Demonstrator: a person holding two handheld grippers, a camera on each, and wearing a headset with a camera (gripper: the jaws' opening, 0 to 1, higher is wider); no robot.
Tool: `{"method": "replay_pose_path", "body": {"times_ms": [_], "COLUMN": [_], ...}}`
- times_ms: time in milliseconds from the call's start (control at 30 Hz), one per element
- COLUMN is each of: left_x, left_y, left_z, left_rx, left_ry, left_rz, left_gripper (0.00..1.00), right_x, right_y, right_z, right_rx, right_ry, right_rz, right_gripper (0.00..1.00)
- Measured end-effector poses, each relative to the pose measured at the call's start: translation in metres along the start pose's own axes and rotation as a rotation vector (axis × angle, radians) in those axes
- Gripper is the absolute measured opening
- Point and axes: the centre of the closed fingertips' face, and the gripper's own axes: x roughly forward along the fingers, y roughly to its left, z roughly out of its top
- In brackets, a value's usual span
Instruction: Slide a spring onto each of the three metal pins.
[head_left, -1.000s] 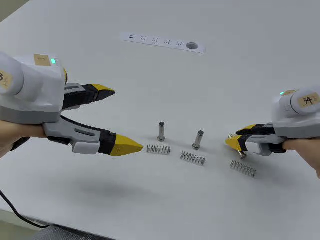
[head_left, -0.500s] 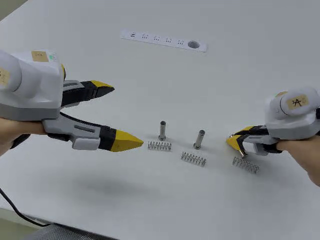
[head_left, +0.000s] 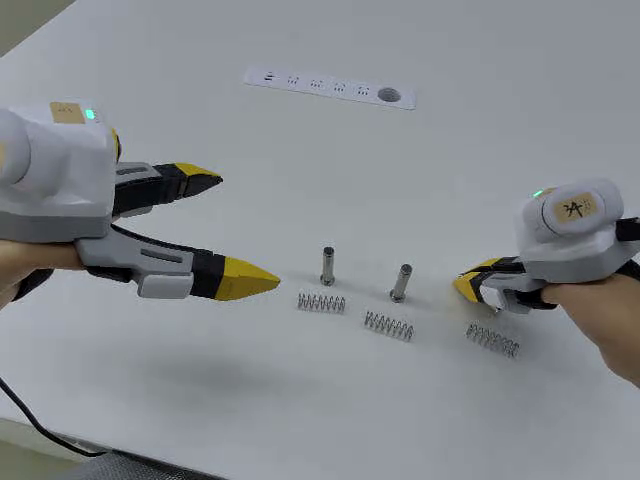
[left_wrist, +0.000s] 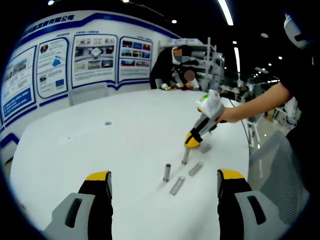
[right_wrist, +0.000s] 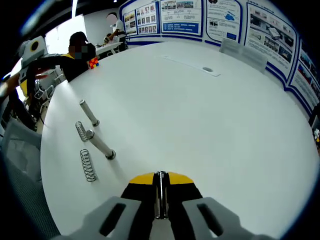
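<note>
- While its jaws stand wide apart, the left gripper (head_left: 243, 232) hovers empty over the table (head_left: 450, 150).
- Left pin (head_left: 327, 266) and middle pin (head_left: 401, 282) stand upright, with unthreaded springs (head_left: 388, 325) lying just beside them.
- Right gripper (head_left: 470, 285) pinches the third pin (right_wrist: 160, 197); a spring likely goes on next.

No writing can be read.
Marks on the right tool's (head_left: 464, 285) sticker (head_left: 573, 208) and the wall posters (left_wrist: 90, 60) are too blurred.

We get the third pin (right_wrist: 160, 197) as just a thin sliver btwn the clamped jaws of the right tool (right_wrist: 160, 179), lower end buried. Head view: left tool (head_left: 245, 232) body cut by left edge. Markings on desk strip (head_left: 330, 88) too small for us to read.
</note>
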Motion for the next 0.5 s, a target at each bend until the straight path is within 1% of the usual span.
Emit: {"method": "replay_pose_path", "body": {"times_ms": [200, 500], "left_x": [-0.0004, -0.0026], "left_y": [-0.0042, -0.0065], "left_z": [0.0013, 0.0039], "left_rx": [0.003, 0.0], "left_ry": [-0.001, -0.01], "left_rz": [0.0, 0.009], "left_gripper": [0.89, 0.88], "right_x": [0.0, -0.0085], "right_y": [0.0003, 0.0023], "right_z": [-0.0008, 0.0036], "right_rx": [0.025, 0.02], "right_ry": [0.014, -0.022], "right_rz": [0.005, 0.001], "right_gripper": [0.09, 0.09]}}
